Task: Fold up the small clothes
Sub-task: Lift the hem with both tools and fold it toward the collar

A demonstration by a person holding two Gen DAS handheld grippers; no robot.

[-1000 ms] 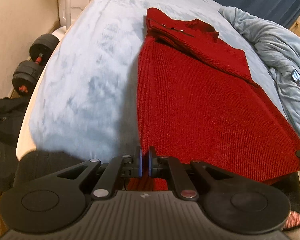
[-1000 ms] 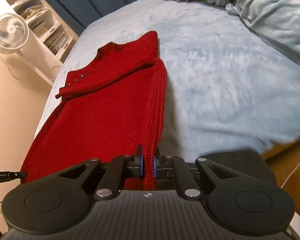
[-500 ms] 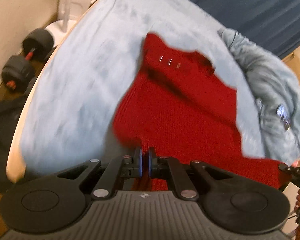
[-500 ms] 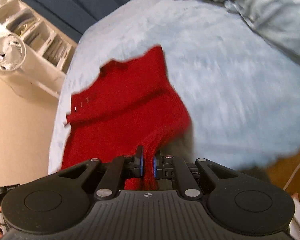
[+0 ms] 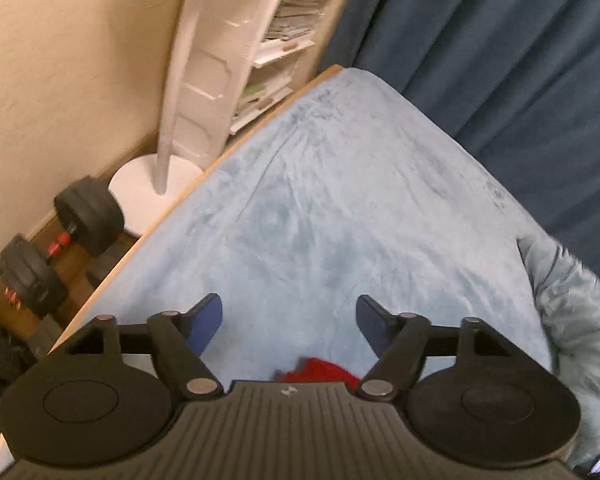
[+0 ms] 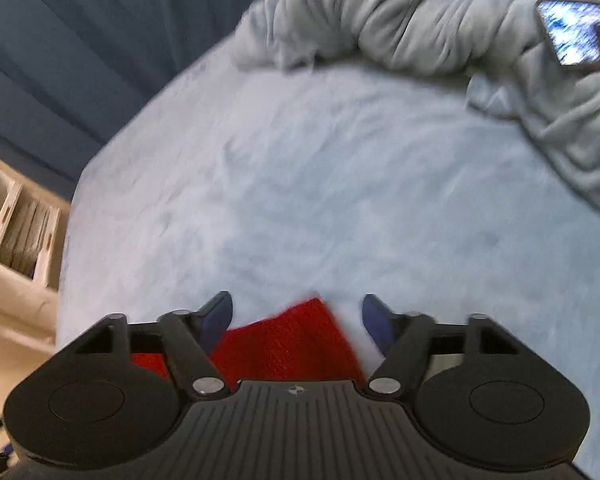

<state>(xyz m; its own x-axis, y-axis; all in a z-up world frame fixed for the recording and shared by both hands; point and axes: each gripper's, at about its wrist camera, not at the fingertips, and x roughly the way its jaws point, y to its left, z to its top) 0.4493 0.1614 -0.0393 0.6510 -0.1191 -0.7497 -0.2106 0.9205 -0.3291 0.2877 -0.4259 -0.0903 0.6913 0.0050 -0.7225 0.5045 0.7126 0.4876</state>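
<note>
1. A bed (image 5: 340, 208) with a pale blue fleece cover carries everything; both views look down along it and are blurred.
2. Off the bed's left edge, in the left wrist view, a white fan stand (image 5: 156, 184) sits on the floor beside a white shelf unit (image 5: 284, 28) stuffed with papers, and two black dumbbells (image 5: 60, 240) lie against the beige wall.
3. A dark blue curtain (image 5: 520, 60) hangs behind the bed's far edge.
4. A crumpled grey-blue blanket (image 6: 440, 20) is heaped along the bed's far right side, with a phone (image 6: 576, 32) lying on top of it, screen lit.
5. The stretch of bed ahead of both tools is bare cover.
6. The left tool (image 5: 289, 320) has just been opening; its blue-padded jaws stand spread wide, nothing between them.
7. Only a scrap of the red knit sweater (image 5: 320, 372) shows in that view, low down against the tool's body, behind the pads.
8. The right tool (image 6: 297, 320) has also just been opening and stands spread.
9. In the right wrist view a corner of the sweater lies flat on the cover between the jaws, close to the left pad; I cannot tell whether it touches, and neither pad presses it.
</note>
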